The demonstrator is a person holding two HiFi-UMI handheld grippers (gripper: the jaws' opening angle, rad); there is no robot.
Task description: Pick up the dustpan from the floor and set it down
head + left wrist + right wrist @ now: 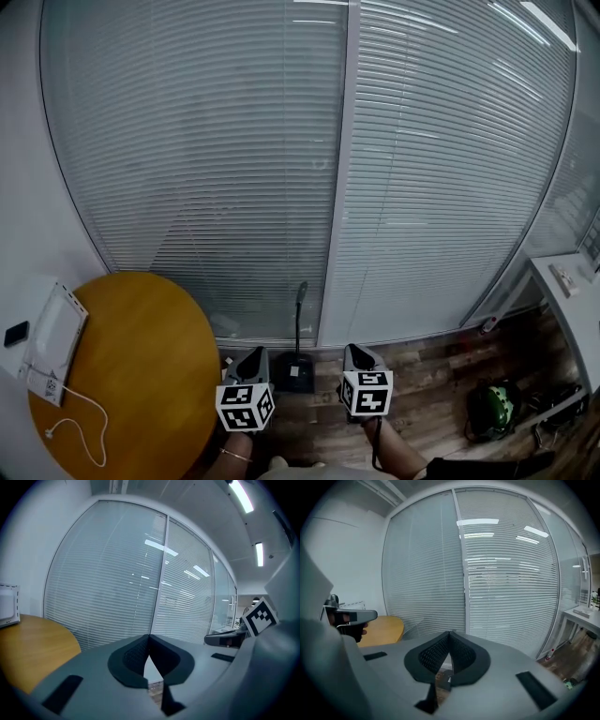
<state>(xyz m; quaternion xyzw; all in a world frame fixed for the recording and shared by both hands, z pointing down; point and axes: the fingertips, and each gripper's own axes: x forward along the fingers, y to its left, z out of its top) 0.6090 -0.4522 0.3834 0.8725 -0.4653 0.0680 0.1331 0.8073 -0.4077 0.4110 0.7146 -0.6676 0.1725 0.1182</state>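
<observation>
- Left gripper (pixel 253 356): jaws pressed together, empty.
- Right gripper (pixel 359 352): jaws together, empty.
- Dustpan (pixel 295 373): upright on floor (pixel 427 375) by blinds (pixel 234 169), 3 o'clock of left gripper, between both.

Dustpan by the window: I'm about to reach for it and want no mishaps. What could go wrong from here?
1. Both the left hand-held gripper and the right hand-held gripper are shut; reaching like that would likely knock the dustpan over.
2. Its thin upright handle stands close to the blinds, so a nudge could tip it against them.
</observation>
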